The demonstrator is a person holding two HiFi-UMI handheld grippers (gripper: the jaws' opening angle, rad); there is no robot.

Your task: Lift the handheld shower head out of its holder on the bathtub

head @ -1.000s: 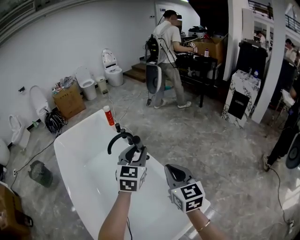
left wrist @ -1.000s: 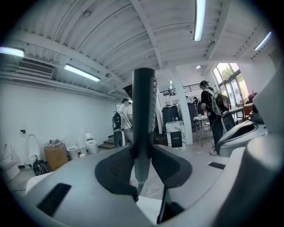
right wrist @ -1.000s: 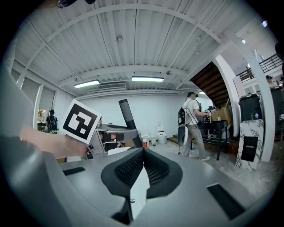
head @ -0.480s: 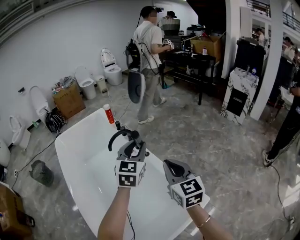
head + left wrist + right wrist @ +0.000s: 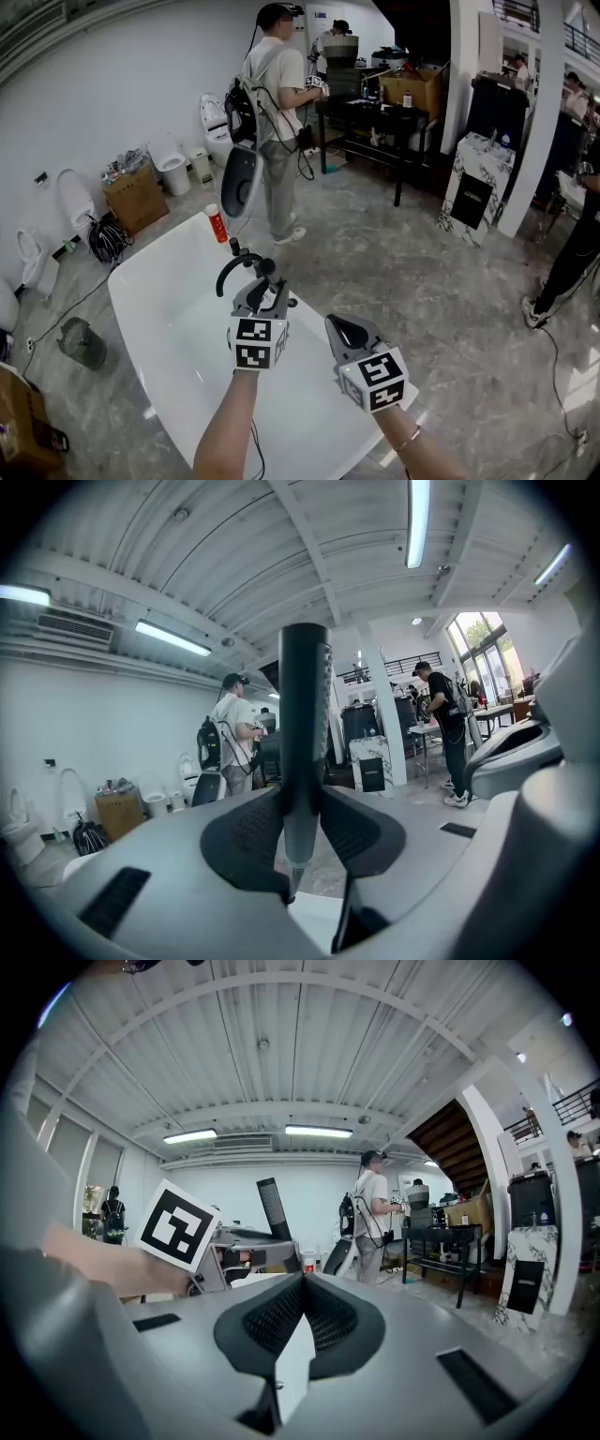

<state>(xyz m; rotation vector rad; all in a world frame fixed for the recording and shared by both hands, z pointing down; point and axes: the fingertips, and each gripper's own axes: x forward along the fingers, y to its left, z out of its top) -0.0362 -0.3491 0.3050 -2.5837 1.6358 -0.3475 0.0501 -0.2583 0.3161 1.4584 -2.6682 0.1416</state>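
Here the left tongs (image 5: 302, 808) pinch the black handheld shower head (image 5: 305, 705) by its cylindrical handle, which stands upright between the pads. It sits by the white bathtub's (image 5: 150, 309) rim, next to the curved black faucet (image 5: 228, 272). The right tongs (image 5: 298, 1288) are pressed together, empty, just beside the left.

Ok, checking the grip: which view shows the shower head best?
The left gripper view: the shower head stands upright, clamped between the pads of the left gripper. The right gripper view shows it small, from the side; the head view, mostly hidden by that gripper.
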